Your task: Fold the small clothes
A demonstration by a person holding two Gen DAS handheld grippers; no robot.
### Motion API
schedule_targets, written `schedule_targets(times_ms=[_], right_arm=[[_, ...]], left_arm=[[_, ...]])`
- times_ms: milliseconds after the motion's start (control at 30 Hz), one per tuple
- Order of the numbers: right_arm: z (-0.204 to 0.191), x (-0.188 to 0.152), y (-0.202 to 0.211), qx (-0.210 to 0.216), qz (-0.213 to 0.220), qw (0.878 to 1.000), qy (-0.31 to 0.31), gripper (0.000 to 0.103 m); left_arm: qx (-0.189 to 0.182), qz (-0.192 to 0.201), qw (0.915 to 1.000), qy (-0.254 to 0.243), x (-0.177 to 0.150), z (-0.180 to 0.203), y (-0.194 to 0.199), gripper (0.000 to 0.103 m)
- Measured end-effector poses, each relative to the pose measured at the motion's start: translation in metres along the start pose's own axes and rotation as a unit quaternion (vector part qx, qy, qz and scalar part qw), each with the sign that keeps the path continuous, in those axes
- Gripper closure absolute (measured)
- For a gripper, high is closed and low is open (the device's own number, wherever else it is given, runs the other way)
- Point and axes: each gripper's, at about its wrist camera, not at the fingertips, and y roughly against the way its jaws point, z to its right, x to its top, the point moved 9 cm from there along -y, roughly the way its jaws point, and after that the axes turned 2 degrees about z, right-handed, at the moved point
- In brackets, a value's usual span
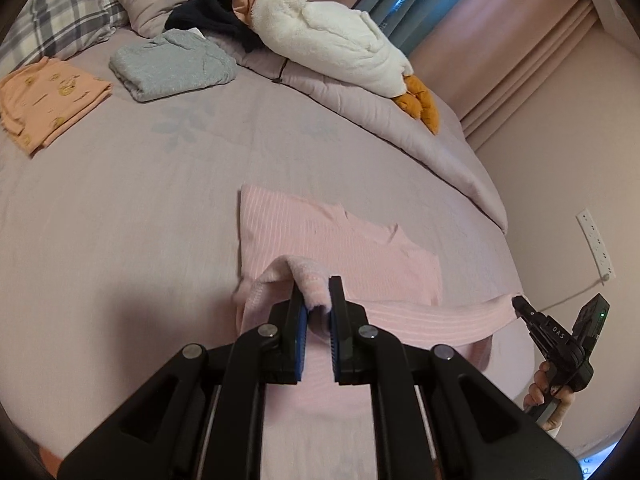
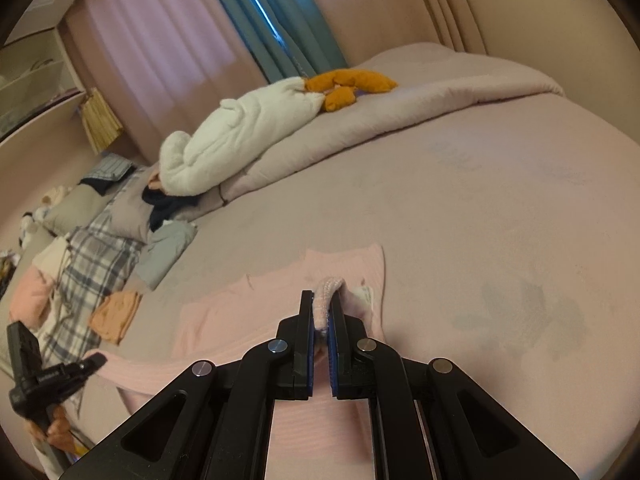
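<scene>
While you are looking through the left wrist view, your left gripper (image 1: 319, 300) is pinching a bunched fold of the pink top (image 1: 340, 240) between its blue pads (image 1: 303, 320), jaws nearly together on the cloth. The top is lying on the bed (image 1: 120, 220), its far part already flat, the near part lifting toward you. At the right edge your right gripper (image 1: 520, 306) is gripping the other end of the same raised hem, which is stretching as a band between the two tools. Folded orange (image 1: 52, 96) and grey (image 1: 172, 66) pieces are sitting well apart, near the pillows, beside a plush duck (image 1: 332, 36).

Switching to the right wrist view, your right gripper (image 2: 326, 312) is clamping a rolled lip of the top (image 2: 248, 312), jaws narrow on it. Your left gripper (image 2: 94, 360) is showing at the lower left, holding the far end of the band.

Handling judgement: the knit is looking light, soft and limp, so it is sagging between the grips. It is likely stretching easily, so keep even tension. Hold at the hem corners, not mid-edge, or the fold is probably going skew.
</scene>
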Motion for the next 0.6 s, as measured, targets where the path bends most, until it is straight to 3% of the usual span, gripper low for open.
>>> schedule_targets(times_ms=[233, 400, 600], right_arm=[[0.015, 0.011, -0.067, -0.012, -0.048, 0.999, -0.024, 0.096], [0.026, 0.010, -0.108, -0.034, -0.079, 0.996, -0.034, 0.096], [0.039, 0.011, -0.137, -0.048, -0.102, 0.992, -0.052, 0.096]], left_arm=[[0.019, -0.023, 0.9994, 0.016, 0.040, -0.022, -0.067, 0.094], [0.020, -0.046, 0.9977, 0.045, 0.054, -0.037, -0.107, 0.094], [0.027, -0.058, 0.9969, 0.046, 0.064, -0.043, -0.134, 0.094]])
